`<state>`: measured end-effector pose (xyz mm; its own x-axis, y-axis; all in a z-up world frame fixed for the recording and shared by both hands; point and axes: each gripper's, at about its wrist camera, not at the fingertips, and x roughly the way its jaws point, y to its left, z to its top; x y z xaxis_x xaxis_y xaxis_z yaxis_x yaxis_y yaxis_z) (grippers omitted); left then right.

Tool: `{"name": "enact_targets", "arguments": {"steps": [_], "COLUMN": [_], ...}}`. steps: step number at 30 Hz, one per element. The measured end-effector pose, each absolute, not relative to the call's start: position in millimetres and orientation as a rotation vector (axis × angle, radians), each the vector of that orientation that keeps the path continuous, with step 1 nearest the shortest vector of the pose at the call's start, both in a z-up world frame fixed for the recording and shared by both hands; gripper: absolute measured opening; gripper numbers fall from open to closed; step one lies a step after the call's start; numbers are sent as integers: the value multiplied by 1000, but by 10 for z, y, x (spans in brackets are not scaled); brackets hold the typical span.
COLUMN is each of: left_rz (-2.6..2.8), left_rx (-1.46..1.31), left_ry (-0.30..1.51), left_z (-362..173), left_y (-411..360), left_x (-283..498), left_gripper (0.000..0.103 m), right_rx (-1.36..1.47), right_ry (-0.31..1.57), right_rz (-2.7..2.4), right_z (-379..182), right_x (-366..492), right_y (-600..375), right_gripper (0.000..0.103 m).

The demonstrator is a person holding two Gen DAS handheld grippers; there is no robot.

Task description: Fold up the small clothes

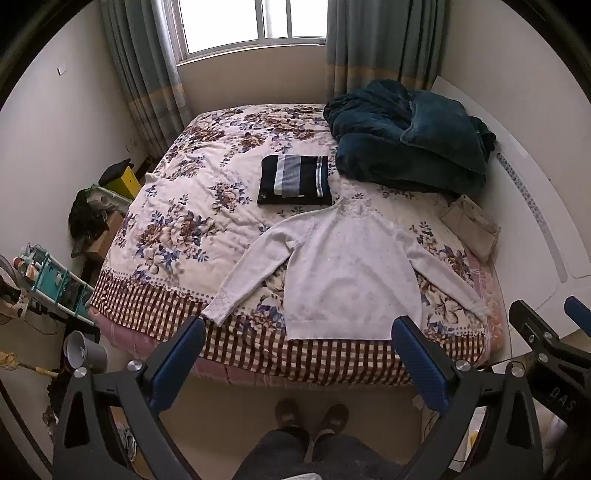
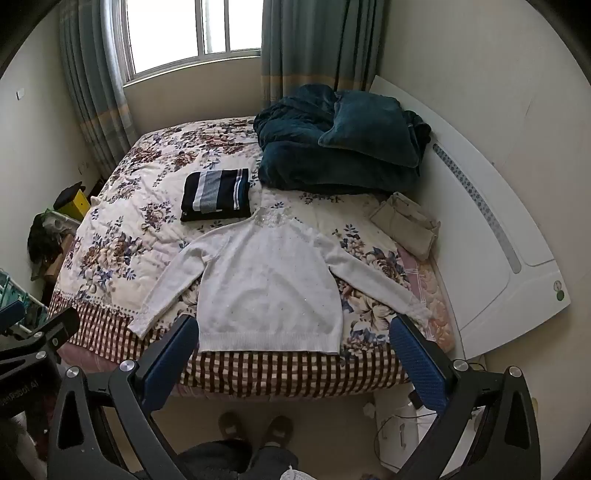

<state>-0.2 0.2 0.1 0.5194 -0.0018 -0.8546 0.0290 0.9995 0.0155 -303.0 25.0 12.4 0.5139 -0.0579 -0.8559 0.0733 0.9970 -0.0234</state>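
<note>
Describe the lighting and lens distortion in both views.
Left wrist view: daylight from the window blows out the panes; the white sweater is evenly lit and sharp; the fisheye bends the headboard and darkens the corners. Right wrist view: the same overexposed window, soft shadows on the bed, curved walls, and black corners.

One white sweater (image 1: 347, 273), one folded striped garment (image 1: 295, 181), one beige folded item (image 1: 471, 227) and one teal blanket (image 1: 406, 140) are lying on one floral-covered bed (image 1: 177, 221).
</note>
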Motion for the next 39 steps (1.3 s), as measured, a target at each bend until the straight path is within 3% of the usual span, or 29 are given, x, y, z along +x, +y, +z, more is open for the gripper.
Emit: {"name": "enact_targets", "arguments": {"steps": [39], "left_rz": [-20], "left_rx": [37], "left_ry": [1003], "left_z": [301], "left_y": [-121], "left_x": [147], "left_gripper": [103], "right_rx": [35], "right_ry": [1019], "right_rz": [-63], "right_z": [255], "right_x": [-3022], "right_y": [210], "right_gripper": [103]}}
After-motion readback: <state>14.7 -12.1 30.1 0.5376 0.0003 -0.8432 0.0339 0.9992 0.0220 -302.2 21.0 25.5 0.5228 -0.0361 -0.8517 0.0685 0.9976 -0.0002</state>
